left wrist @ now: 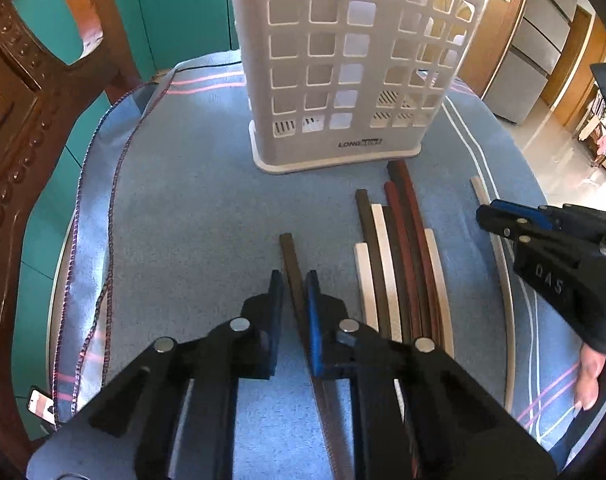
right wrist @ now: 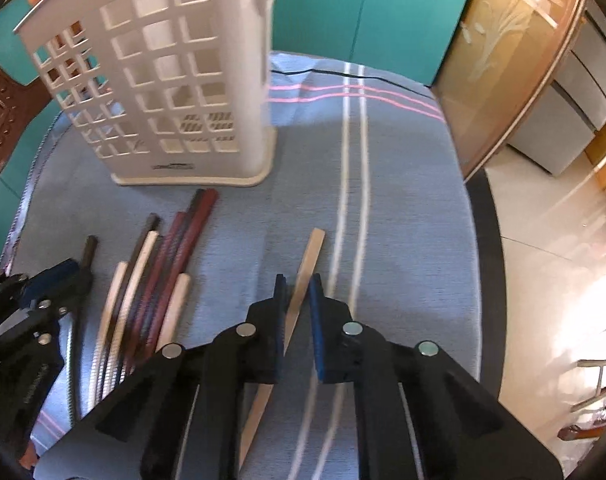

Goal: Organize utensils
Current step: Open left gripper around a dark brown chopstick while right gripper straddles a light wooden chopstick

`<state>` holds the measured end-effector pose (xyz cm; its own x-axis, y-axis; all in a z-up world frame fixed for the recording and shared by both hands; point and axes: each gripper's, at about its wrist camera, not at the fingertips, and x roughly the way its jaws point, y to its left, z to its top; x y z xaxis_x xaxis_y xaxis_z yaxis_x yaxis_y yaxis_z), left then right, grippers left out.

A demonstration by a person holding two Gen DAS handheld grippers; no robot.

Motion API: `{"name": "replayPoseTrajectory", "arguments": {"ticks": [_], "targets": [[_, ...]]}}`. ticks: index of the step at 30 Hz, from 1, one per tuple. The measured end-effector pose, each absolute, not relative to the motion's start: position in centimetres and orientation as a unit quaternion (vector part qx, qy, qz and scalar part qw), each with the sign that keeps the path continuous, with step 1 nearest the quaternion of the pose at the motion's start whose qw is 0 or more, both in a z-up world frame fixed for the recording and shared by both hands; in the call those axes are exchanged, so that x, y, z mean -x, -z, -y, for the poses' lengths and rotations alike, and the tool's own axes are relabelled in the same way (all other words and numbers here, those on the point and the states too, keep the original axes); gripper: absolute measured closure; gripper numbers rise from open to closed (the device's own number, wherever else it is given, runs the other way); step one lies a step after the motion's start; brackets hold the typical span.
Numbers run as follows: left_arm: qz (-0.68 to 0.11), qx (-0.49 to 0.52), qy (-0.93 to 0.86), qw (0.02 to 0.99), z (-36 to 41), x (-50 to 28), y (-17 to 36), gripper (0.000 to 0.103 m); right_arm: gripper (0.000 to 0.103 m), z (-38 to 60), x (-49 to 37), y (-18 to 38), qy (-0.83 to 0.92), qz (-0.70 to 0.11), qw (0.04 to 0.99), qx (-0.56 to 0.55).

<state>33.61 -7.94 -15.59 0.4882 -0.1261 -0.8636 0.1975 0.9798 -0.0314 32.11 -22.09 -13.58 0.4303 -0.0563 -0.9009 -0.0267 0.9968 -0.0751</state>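
The left gripper point(left wrist: 294, 280) is clamped on a dark chopstick point(left wrist: 291, 256), which runs between its blue pads and lies apart, left of the main bundle point(left wrist: 399, 264). That bundle (dark, red-brown and pale sticks side by side) lies on the blue cloth point(left wrist: 191, 200), just near of the white holder point(left wrist: 343, 60), which stands upright at the far middle of the table. The right gripper point(right wrist: 297, 286) is closed on a pale chopstick point(right wrist: 309, 260), alone to the right of the bundle and beside the cloth's white stripes point(right wrist: 353, 184). A hand point(left wrist: 591, 372) shows at the right edge of the left wrist view.
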Motion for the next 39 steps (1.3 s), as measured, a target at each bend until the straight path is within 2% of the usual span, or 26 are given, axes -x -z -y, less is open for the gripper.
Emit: {"name": "replayPoseTrajectory", "arguments": {"ticks": [5, 9, 15, 17, 21, 29, 31, 32, 39], "targets": [[-0.498, -0.032, 0.094, 0.862, 7.6, -34.1, 16.6, 0.088, 0.086, 21.3, -32.4, 14.0, 0.016, -0.53, 0.846, 0.061], [-0.495, -0.04, 0.097, 0.863, 7.7, -34.2, 17.1, 0.081, 0.085, 21.2, -32.4, 14.2, 0.021, -0.528, 0.847, 0.062], [-0.493, -0.045, 0.102, 0.863, 8.3, -34.1, 17.1, 0.068, 0.073, 22.6, -32.5, 14.1, 0.029, -0.529, 0.847, 0.041], [-0.492, -0.047, 0.101, 0.863, 8.5, -34.0, 17.2, 0.064, 0.064, 23.4, -32.8, 14.1, 0.034, -0.53, 0.847, 0.026], [-0.491, -0.048, 0.098, 0.864, 8.4, -34.1, 17.3, 0.058, 0.063, 24.1, -32.8, 14.2, 0.029, -0.533, 0.846, 0.008], [-0.492, -0.048, 0.092, 0.865, 8.6, -34.2, 17.4, 0.053, 0.063, 23.1, -32.3, 14.2, 0.023, -0.528, 0.848, 0.031], [-0.493, -0.048, 0.081, 0.865, 8.4, -34.3, 17.5, 0.04, 0.063, 23.2, -32.2, 14.2, 0.021, -0.528, 0.848, 0.029], [-0.494, -0.044, 0.075, 0.865, 8.2, -34.4, 17.5, 0.038, 0.063, 23.0, -32.0, 14.1, 0.02, -0.528, 0.848, 0.031], [-0.496, -0.04, 0.073, 0.864, 7.9, -34.6, 17.7, 0.037, 0.063, 22.5, -31.3, 14.0, 0.013, -0.529, 0.848, 0.039]]}}
